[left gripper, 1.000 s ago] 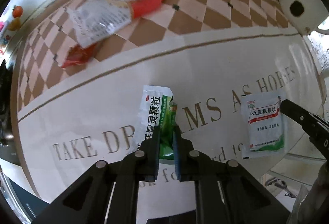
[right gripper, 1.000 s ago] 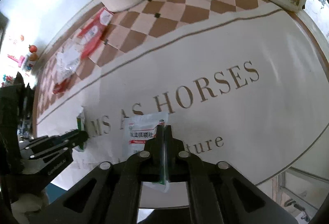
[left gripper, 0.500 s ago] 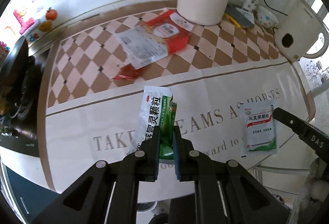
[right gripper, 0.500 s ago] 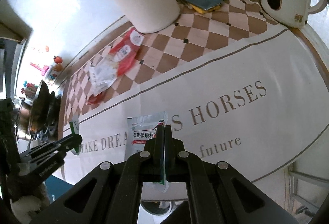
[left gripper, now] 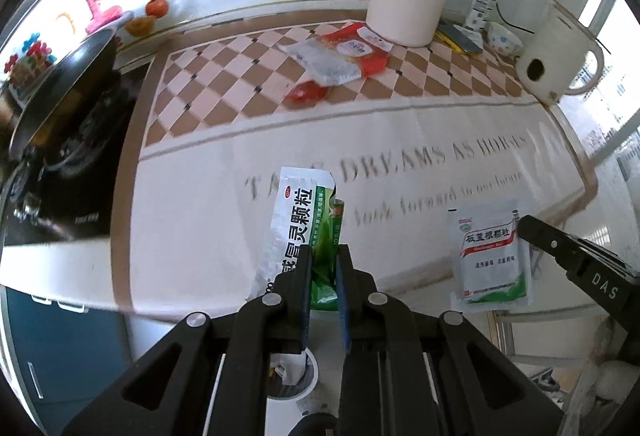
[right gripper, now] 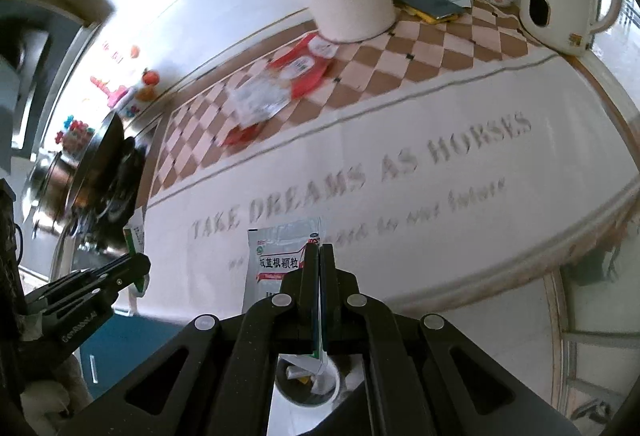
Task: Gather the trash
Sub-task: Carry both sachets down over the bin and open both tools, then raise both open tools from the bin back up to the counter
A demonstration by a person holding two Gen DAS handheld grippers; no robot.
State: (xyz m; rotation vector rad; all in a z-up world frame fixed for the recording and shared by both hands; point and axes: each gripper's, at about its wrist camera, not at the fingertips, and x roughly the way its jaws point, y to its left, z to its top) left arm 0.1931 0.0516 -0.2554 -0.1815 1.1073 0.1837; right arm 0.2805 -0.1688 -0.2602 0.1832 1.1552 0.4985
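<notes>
The left hand-held gripper (left gripper: 323,268) is pinching a green-and-white sachet (left gripper: 298,220) by its lower end, so that the packet is standing up between the pads with its long axis running away from the camera; the right hand-held gripper (right gripper: 320,268) is pressed together on the edge of a white sachet (right gripper: 276,260) with a red band, which is hanging flat to the left of its fingers. Both packets are being carried clear of the surface (left gripper: 400,139), out past its near edge; directly beneath each gripper a round bin (right gripper: 308,384) with scraps inside is showing on the floor, partly hidden by the gripper bodies. That is the relation the next move is likely turning on: the bin mouth is lying straight below both sachets, so each would need only a release to drop in; which hand is nearer the opening cannot be told, since both views are framing it under the fingers. More wrappers, a red packet (left gripper: 356,49) under a clear one (left gripper: 324,65), are lying well apart on the checked part of the surface near a white utensil holder (left gripper: 408,7), seemingly waiting for a later trip.
</notes>
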